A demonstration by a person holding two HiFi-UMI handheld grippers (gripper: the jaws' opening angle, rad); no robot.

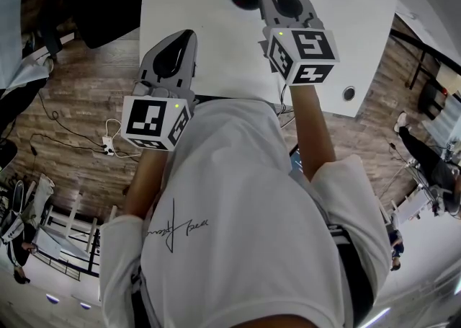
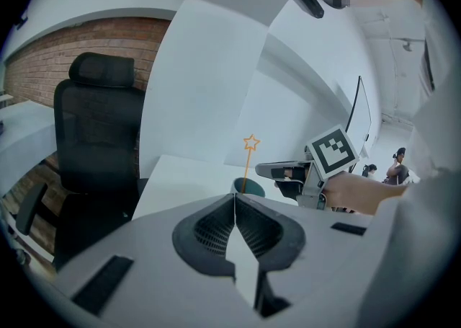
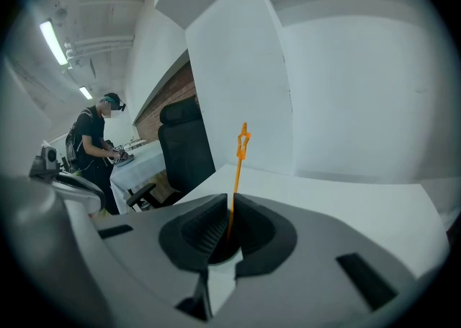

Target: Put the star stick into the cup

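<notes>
**Star stick upright in the cup, right claw just beside it**

Star stick (image 2: 247,166): one only, a thin orange shaft topped by an outlined star. It stands with its lower end inside the single dark cup (image 2: 248,188), which sits on the white tabletop (image 1: 194,2) near the far edge. The stick leans a little against the rim.

Right claw (image 2: 261,170): level with the shaft above the rim, and just beside it. In the right gripper view its jaws stand narrowly apart and the shaft shows through the slit. In the left gripper view a sliver of white separates the tips from the stick, so nothing appears clamped.

Left claw (image 2: 235,200): jaws pressed together on nothing, held low at the near edge of the tabletop and well apart from the cup.

Handling, as a judgement: the stick looks very light and slender, probably somewhat springy, and likely to tip or slide along the rim at a slight touch. The star outline looks the frailest part. A hold low on the shaft, between star and rim, seems soundest. The cup appears light enough to shift if knocked.

Count: one stick, one cup, two claws, and one black office chair (image 2: 97,146) beyond the tabletop.
</notes>
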